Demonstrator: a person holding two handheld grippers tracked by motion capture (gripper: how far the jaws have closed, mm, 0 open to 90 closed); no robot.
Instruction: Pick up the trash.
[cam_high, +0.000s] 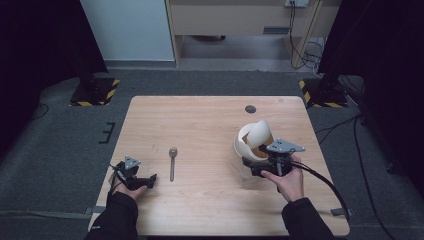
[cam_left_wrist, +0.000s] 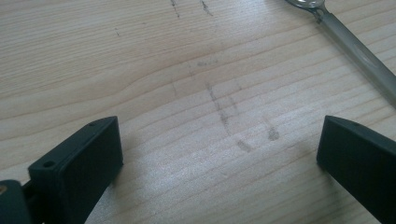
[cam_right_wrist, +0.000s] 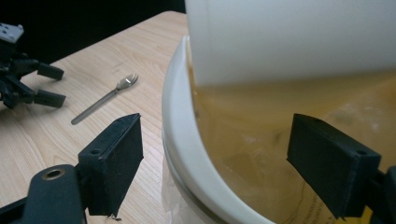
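A white-rimmed container (cam_high: 245, 142) stands at the right of the wooden table (cam_high: 210, 120), its white lid (cam_high: 261, 132) tilted up and open. In the right gripper view the rim (cam_right_wrist: 180, 140) curves between the jaws, with the amber inside (cam_right_wrist: 261, 140) and the lid (cam_right_wrist: 289, 37) above. My right gripper (cam_high: 252, 167) (cam_right_wrist: 215, 154) is open, one jaw outside the rim and one over the inside. A metal fork-like utensil (cam_high: 172, 162) (cam_right_wrist: 105, 98) lies left of centre. My left gripper (cam_high: 151, 180) (cam_left_wrist: 219, 154) rests open on the bare wood, beside the utensil's handle (cam_left_wrist: 359, 51).
A small dark round hole (cam_high: 250, 109) sits near the table's far edge. Grey carpet surrounds the table, with black stand bases (cam_high: 95, 90) marked by yellow stripes at the far corners. The left gripper (cam_right_wrist: 46, 84) shows farther off in the right gripper view.
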